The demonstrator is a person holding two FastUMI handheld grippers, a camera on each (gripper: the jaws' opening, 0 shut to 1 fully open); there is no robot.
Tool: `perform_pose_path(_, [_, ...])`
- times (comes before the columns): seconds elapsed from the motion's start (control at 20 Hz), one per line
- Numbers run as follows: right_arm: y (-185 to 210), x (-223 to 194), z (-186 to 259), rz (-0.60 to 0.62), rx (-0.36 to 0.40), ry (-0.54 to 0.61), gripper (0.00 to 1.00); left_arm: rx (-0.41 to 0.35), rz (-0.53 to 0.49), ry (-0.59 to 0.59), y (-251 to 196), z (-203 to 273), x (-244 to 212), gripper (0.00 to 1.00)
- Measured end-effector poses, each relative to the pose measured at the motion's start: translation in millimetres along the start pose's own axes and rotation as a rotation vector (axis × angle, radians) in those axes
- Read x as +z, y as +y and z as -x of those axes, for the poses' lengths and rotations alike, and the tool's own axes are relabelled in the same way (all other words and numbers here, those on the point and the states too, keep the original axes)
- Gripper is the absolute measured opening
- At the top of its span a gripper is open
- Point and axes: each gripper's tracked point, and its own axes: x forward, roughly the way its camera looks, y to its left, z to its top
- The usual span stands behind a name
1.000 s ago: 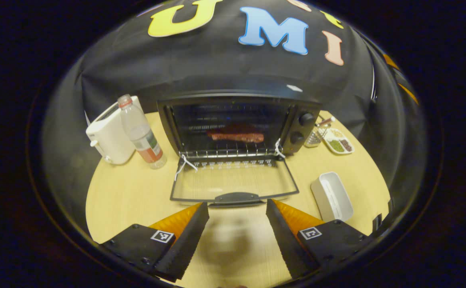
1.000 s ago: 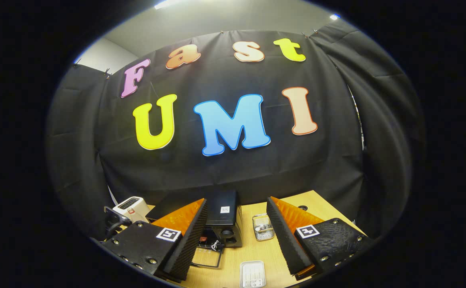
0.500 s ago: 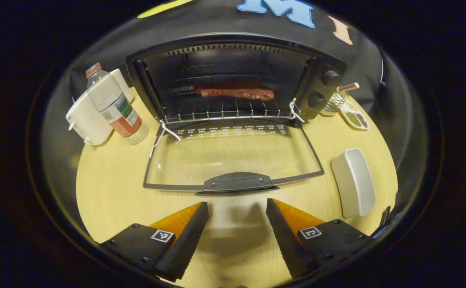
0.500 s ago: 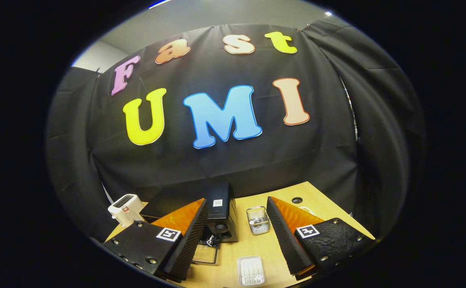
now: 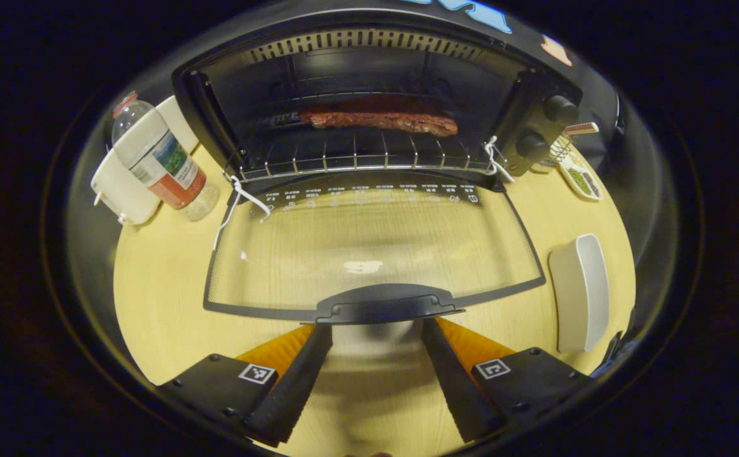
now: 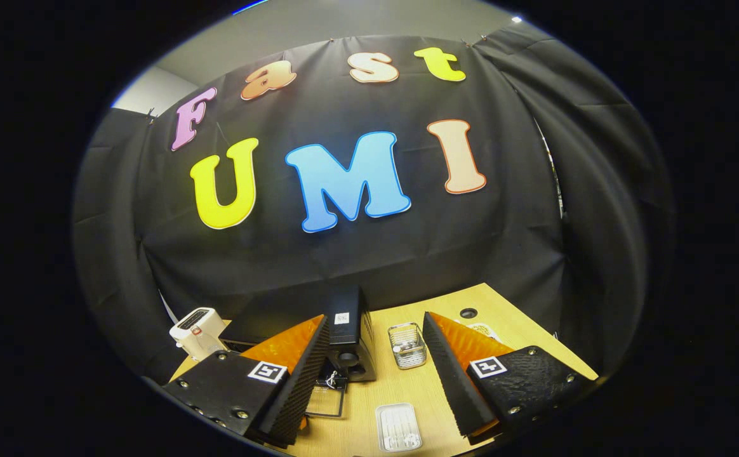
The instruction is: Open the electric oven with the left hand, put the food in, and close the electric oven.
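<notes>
The black electric oven (image 5: 534,120) stands open, its glass door (image 5: 369,247) lying flat on the wooden table. A brown slab of meat (image 5: 379,119) rests on the wire rack inside. The door's dark handle (image 5: 385,303) sits just ahead of my left gripper (image 5: 376,336), which is open with nothing between its fingers. In the right gripper view, my right gripper (image 6: 376,330) hangs open and empty above the table, with the oven (image 6: 347,330) seen small between and behind its fingers.
A water bottle (image 5: 157,162) and a white toaster (image 5: 122,190) stand left of the oven. A white tray (image 5: 582,289) lies to the right, a dish of spices (image 5: 582,181) farther back. In the right gripper view, a wire basket (image 6: 406,344) and a tray (image 6: 398,426) sit on the table.
My left gripper has moved forward and down toward the open door, so its handle now sits right at the fingertips. The right gripper has drifted slightly and stays open.
</notes>
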Motion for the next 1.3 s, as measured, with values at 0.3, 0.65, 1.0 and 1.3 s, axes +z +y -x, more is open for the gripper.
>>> perform_pose_path(0.3, [0, -2, 4, -0.01, -0.005, 0.001, 0.89, -0.015, 0.012, 0.003, -1, 4, 0, 1.0])
perform_pose_path(0.65, [5, 2, 11, -0.011, 0.01, -0.013, 0.89, -0.023, 0.017, -0.091, -3, 37, 9, 1.0])
perform_pose_path(1.0, [17, 5, 13, -0.015, 0.044, -0.027, 0.89, -0.041, 0.031, -0.162, -3, 63, 23, 0.98])
perform_pose_path(1.3, [18, 5, 16, -0.012, 0.055, -0.025, 0.89, -0.038, 0.032, -0.202, -3, 71, 33, 1.0])
